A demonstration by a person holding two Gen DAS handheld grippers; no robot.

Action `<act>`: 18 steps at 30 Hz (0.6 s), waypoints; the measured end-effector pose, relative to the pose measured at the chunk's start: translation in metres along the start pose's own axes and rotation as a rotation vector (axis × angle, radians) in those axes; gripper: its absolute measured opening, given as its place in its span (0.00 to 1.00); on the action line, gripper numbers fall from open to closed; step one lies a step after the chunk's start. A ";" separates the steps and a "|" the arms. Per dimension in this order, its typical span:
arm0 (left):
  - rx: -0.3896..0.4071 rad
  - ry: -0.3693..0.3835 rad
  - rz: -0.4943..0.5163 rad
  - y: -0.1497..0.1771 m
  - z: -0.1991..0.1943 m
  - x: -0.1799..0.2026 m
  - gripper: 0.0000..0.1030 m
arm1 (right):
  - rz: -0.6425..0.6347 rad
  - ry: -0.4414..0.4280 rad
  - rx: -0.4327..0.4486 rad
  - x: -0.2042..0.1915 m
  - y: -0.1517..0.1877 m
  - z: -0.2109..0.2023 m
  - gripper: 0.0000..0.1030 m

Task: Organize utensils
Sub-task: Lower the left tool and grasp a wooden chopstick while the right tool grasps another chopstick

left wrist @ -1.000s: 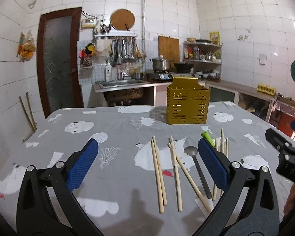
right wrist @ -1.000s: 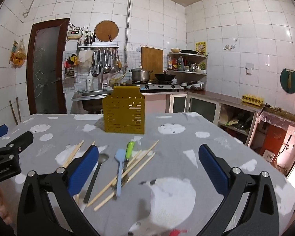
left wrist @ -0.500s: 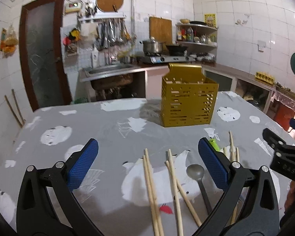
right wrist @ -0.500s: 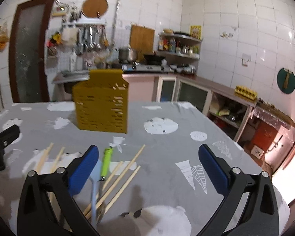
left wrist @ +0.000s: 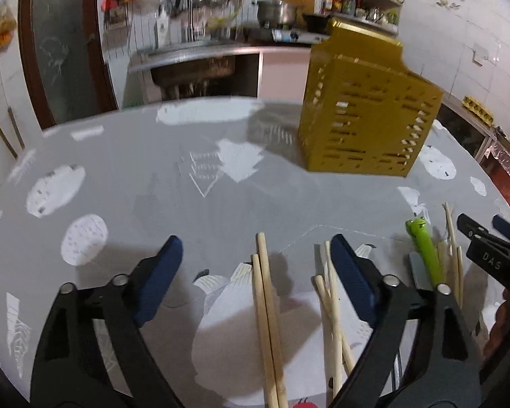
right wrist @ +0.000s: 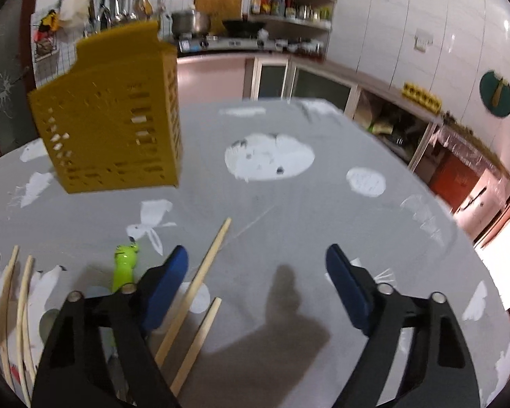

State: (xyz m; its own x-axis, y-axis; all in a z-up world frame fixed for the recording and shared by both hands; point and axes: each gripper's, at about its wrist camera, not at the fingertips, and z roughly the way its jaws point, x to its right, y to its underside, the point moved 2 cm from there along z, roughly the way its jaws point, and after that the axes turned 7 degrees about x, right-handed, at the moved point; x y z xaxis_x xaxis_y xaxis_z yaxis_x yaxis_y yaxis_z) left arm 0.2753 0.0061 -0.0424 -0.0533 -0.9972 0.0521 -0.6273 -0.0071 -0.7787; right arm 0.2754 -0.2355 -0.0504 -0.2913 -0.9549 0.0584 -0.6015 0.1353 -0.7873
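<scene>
grey tablecloth (right wrist: pixel 289 238) — right half bare, chopsticks (left wrist: pixel 267 323) left, perhaps overlapping

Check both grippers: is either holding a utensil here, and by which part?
Nothing is held. The left gripper is closing around two chopsticks without touching them; the right gripper is closing over bare tablecloth.
</scene>
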 end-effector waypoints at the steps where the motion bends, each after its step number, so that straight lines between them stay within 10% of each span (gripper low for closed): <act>1: -0.006 0.003 -0.002 0.000 0.002 0.000 0.79 | 0.001 -0.009 -0.006 -0.002 0.000 0.002 0.71; 8: -0.022 -0.008 0.017 0.006 0.012 0.002 0.74 | -0.007 -0.028 -0.077 -0.011 0.002 0.022 0.54; 18: -0.098 0.023 -0.018 0.012 0.029 -0.002 0.37 | 0.011 -0.034 -0.097 -0.022 -0.001 0.029 0.35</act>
State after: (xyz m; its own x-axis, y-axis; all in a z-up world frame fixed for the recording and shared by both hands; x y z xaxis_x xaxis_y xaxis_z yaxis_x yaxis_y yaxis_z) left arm 0.2904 0.0057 -0.0693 -0.0587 -0.9950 0.0808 -0.7015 -0.0164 -0.7125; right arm 0.3039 -0.2222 -0.0691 -0.2739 -0.9614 0.0279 -0.6678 0.1692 -0.7248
